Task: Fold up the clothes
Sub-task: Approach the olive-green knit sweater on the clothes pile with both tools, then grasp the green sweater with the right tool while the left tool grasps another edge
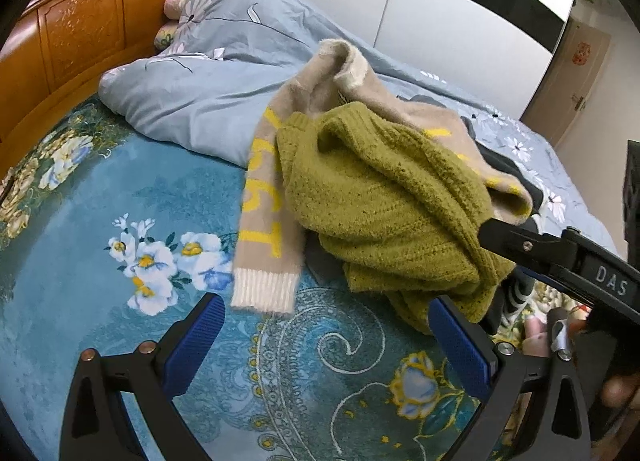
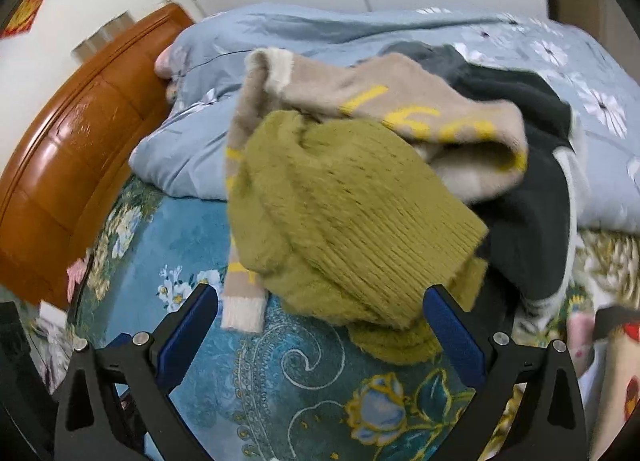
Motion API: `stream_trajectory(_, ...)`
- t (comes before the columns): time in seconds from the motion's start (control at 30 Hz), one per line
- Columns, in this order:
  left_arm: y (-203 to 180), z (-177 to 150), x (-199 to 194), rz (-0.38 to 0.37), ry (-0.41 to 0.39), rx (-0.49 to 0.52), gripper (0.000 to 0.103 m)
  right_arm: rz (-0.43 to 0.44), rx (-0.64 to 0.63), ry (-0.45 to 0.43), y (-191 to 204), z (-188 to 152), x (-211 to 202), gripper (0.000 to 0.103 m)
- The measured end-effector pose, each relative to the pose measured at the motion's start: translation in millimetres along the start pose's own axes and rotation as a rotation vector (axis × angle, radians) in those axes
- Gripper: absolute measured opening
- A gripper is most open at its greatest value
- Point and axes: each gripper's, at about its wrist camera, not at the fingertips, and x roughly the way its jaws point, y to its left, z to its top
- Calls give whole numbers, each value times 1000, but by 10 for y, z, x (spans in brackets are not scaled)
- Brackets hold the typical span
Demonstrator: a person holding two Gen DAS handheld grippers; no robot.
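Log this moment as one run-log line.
left gripper open | right gripper open | green sweater atop beige sweater | unfolded

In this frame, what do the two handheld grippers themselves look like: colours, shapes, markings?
Both grippers, left and right, look alike: black skeletal frames with triangular cut-outs, silver and copper-toned screw heads at the joints, and blue ribbed pads lining the fingers. In the left wrist view the right gripper's black body shows white "DAS" lettering. No sleeve or cable is clearly visible.
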Motion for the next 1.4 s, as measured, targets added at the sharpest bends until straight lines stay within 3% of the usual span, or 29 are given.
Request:
stream_trajectory(0.17,262,-161,-189,-74,-30,-87,103,-97,-126,-34,241,256,81,102)
stream_trajectory(0.23,371,-260,-269,-135,-34,-127,103,-150,-165,-54,302,367,139,102)
stream_trajectory(0.37,499,-430,-378,-143,-43,-129,103,-265,-238,-59,417,597,322,102)
stream_trajectory(0.4,516,-454,-386,-124,-39,-121,103,-279,-240,-58,421,628,349,96)
stream_trajectory(0.5,573,-512,-378,-84,-19,-109,103,-278,-226,-37,421,694,443,59)
stream_trajectory(0.6,656,-583,-357,-63,8,-115,103,-260,-219,40,429,675,608,55)
stream_trajectory(0.67,717,-637,-362,-52,19,-125,103,-294,-233,84,434,634,716,44)
stream_trajectory(0.73,798,-690,-380,-55,30,-141,103,-304,-228,90,440,615,694,16)
stream_trajectory(0.77,840,-716,-390,-57,36,-150,103,-308,-225,93,443,606,682,10)
stream_trajectory(0.83,928,-761,-409,-63,46,-173,103,-266,-196,46,474,647,496,10)
stream_trajectory(1.03,1317,-858,-461,-48,60,-364,103,13,-149,-26,689,455,-133,10)
stream_trajectory(1.17,1504,-869,-528,-86,62,-445,103,202,-117,33,875,-105,-241,10)
stream_trajectory(1.27,1649,-876,-616,-136,50,-503,103,278,-144,94,1085,-585,-183,10)
stream_trajectory(1.4,1798,-896,-748,-136,37,-522,103,372,-154,216,1444,-1214,-6,10)
